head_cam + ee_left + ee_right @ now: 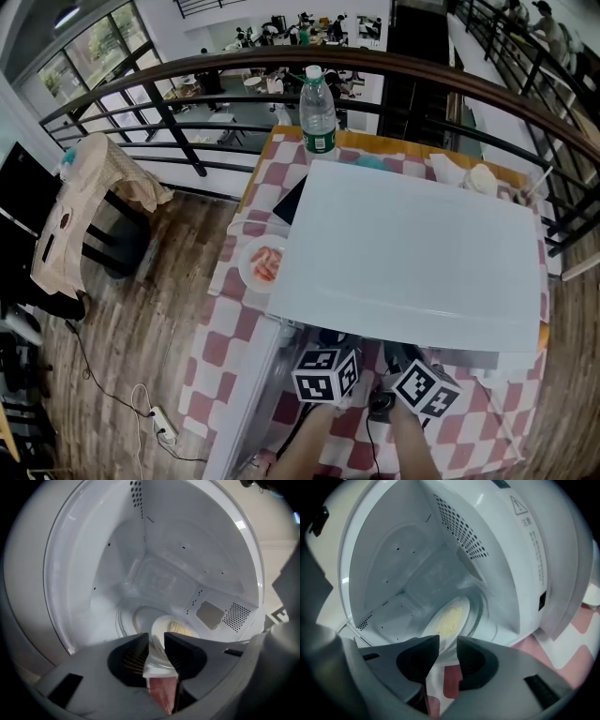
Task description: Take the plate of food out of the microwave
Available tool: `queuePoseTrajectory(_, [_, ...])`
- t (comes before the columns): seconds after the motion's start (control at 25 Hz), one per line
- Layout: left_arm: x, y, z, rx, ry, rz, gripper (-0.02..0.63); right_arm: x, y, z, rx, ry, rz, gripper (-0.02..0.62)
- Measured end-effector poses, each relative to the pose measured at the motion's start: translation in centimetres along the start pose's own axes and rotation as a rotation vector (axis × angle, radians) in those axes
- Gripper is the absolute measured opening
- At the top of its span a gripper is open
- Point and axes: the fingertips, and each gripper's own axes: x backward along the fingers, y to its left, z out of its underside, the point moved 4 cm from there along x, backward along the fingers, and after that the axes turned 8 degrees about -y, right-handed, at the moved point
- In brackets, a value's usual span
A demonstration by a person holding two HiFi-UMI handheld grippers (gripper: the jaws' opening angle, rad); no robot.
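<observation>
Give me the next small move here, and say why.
The plate of food sits inside the open microwave; the left gripper and right gripper are open, short of it, holding nothing. So probably ease both forward until their fingers straddle its rim.

Mezzanine landing, daylit, seen from above.
Dark plank floor (141, 309) ran from 6 to 10 o'clock. A curved black railing (187, 70) arced from 9 through 12 to 3, with desks (281, 33) on a lower level beyond it. Windows (89, 52) stood at 10, a chair (112, 234) draped in beige cloth (84, 187) at 9, a power strip (161, 427) at 7. A pink-checked table (220, 347) sat at centre.
</observation>
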Motion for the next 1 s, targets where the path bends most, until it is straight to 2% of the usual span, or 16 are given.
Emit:
queuePoseTrajectory(0.44, [-0.06,-0.58,0.32,-0.015,0.007,0.001,0.104,0.12,0.11,0.41,-0.155,0.022,-0.024,0.141])
queuePoseTrajectory(0.64, [0.11,-0.90,0.56,-0.024,0.012,0.002,0.104,0.09,0.19,0.34,-0.267,0.026,-0.058,0.140])
queuePoseTrajectory(0.76, [0.13,-1.00,0.66,-0.023,0.011,0.005,0.104,0.09,-0.08,0.23,-0.368,0.016,-0.062,0.089])
queuePoseTrajectory(0.88, [0.17,-0.96,0.70,-0.030,0.010,0.002,0.104,0.04,-0.24,0.17,-0.453,0.013,-0.055,0.087])
queuePoseTrajectory(1.0, [0.18,-1.04,0.77,-0.036,0.011,0.002,0.104,0.02,-0.32,0.18,-0.470,0.015,-0.042,0.087])
